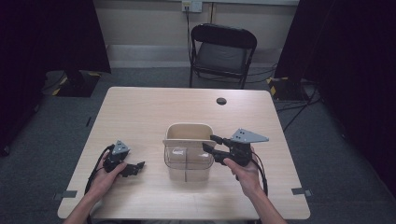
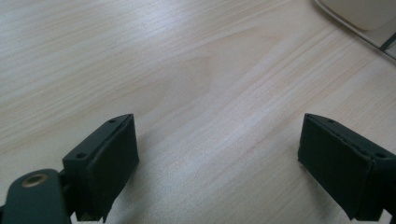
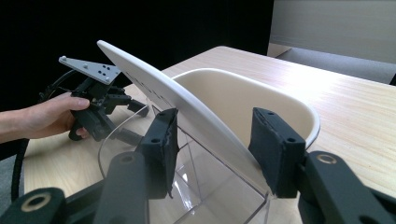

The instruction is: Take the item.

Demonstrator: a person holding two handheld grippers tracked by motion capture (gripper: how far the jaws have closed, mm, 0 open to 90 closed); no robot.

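Observation:
A cream tub [image 1: 189,130] stands mid-table with a clear container [image 1: 187,163] against its near side. A flat cream lid [image 1: 187,142] stands tilted between them. My right gripper [image 1: 208,142] reaches in from the right, and its jaws straddle the lid's right end. In the right gripper view the lid [image 3: 154,88] slants between the two pads [image 3: 166,140], and the right gripper [image 3: 217,140] is shut on it. My left gripper [image 1: 137,167] rests on the table [image 1: 140,112] left of the clear container [image 3: 205,186], open. Nothing lies between the left gripper's [image 2: 217,158] jaws. It also appears beyond the lid as the left gripper [image 3: 134,122].
A black folding chair [image 1: 223,51] stands behind the table's far edge. A dark cable hole [image 1: 221,101] sits in the tabletop behind the tub. Tape marks [image 1: 69,193] lie near both front corners. Dark curtains hang on both sides.

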